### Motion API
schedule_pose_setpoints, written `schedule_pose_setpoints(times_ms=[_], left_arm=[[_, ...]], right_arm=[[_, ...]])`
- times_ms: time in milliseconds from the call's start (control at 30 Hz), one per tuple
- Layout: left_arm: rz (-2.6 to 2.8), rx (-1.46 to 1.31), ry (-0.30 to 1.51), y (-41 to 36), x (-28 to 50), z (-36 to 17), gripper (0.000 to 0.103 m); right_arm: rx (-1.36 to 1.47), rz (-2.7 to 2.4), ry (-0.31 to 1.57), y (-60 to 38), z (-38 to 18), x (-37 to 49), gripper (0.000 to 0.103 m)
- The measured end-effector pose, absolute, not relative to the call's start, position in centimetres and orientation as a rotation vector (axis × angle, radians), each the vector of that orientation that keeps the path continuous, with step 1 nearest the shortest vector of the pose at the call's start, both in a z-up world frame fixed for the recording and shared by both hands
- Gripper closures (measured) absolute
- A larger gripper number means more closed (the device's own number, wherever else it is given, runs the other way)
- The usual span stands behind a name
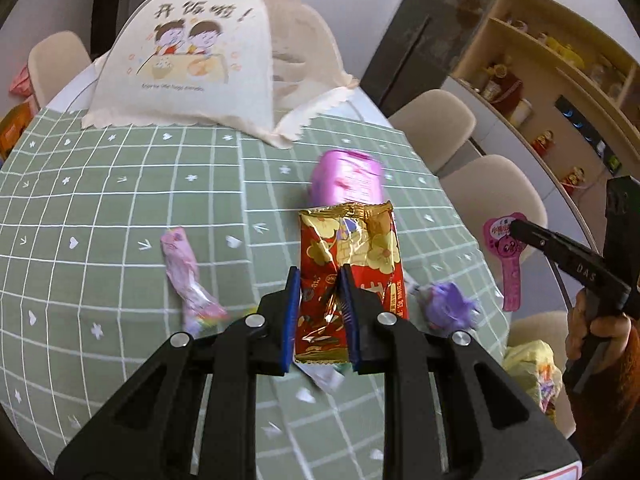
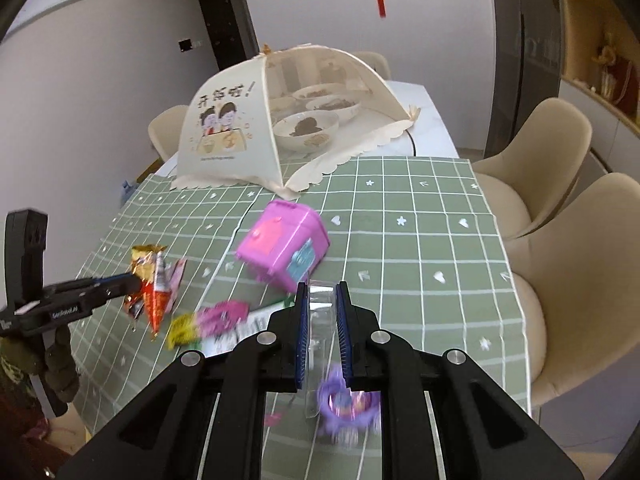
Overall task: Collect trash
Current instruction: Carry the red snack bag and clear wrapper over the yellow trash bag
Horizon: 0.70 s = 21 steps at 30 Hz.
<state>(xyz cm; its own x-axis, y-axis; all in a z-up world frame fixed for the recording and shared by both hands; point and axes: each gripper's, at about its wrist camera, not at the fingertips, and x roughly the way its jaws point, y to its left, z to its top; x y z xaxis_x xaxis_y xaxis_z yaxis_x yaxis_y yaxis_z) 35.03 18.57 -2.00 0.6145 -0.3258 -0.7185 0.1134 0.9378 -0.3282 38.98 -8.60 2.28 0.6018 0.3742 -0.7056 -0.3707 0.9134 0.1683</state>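
Green grid tablecloth point(image 1: 120, 208), mesh food cover point(image 2: 240, 128) at twelve o'clock, beige chairs point(image 2: 560, 216) at three. Left gripper point(image 1: 320, 276) clamped on red-gold wrapper point(image 1: 352, 248); right gripper point(image 2: 322, 292) pinching clear plastic packaging point(image 2: 320, 320). Bowls under cover only visible from right wrist.

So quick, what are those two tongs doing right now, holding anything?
Left tongs: closed on the red and gold snack wrapper.
Right tongs: closed on a piece of clear plastic packaging.

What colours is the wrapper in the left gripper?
Red and gold foil wrapper, clearest in the left wrist view.
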Motion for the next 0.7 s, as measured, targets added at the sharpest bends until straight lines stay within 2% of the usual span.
schedule_pose_setpoints(times_ms=[300,700], left_arm=[[-0.346,-0.185,0.825,11.1,29.4,1.5,0.084],[-0.56,-0.104,0.836,-1.4,24.2,2.2,0.084]], right_arm=[[0.005,0.386,0.752,-13.7,4.4,29.7,0.088],[0.03,0.222,0.695,-23.7,5.4,19.3,0.089]])
